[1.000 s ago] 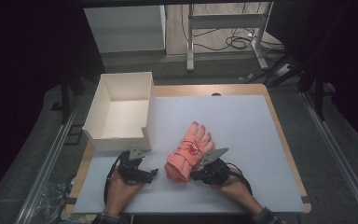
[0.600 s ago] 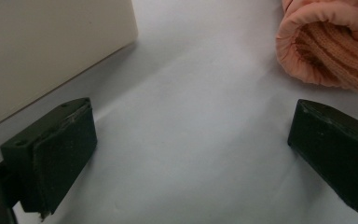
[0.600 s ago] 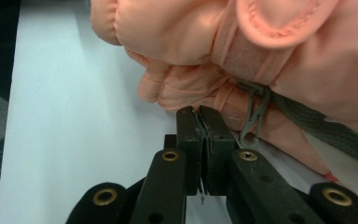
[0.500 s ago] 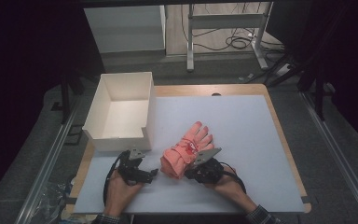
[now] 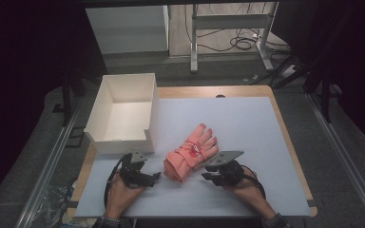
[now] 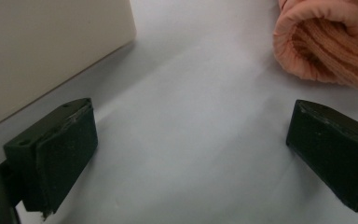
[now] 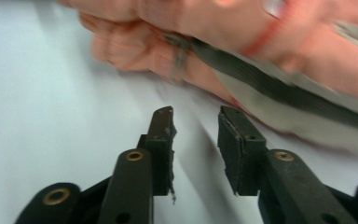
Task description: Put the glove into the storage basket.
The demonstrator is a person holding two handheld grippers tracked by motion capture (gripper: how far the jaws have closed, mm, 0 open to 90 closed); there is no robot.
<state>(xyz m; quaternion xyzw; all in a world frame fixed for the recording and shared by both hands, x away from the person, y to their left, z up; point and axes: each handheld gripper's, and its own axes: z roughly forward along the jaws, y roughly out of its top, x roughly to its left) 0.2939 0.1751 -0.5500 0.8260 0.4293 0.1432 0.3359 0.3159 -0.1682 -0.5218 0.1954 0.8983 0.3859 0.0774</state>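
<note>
A pink glove point(image 5: 191, 153) lies on the white bench point(image 5: 266, 123), a bit below the middle of the high view. Its long line runs on a slant: the finger tips point to the upper right, and the open cuff points to the lower left.

The right tool point(image 5: 208, 176) sits at the lower right side of the glove, very close to it but not touching. In the right gripper view its jaws have just been opening, and there is nothing between them. The glove point(image 7: 261, 51) lies just past the jaw tips, toward the top of that frame, with its dark strap running across. So this tool is let go and holds nothing.

The left tool point(image 5: 155, 177) rests at the lower left, near the cuff. In the left gripper view its jaws stand wide apart over bare bench. The cuff point(image 6: 326, 44) shows in the upper right corner, off to one side.

The white box point(image 5: 123, 111) stands open at the upper left of the glove.

The cuff end faces the left tool, so that one looks best placed to take it. The right tool is nearest the glove's side.
</note>
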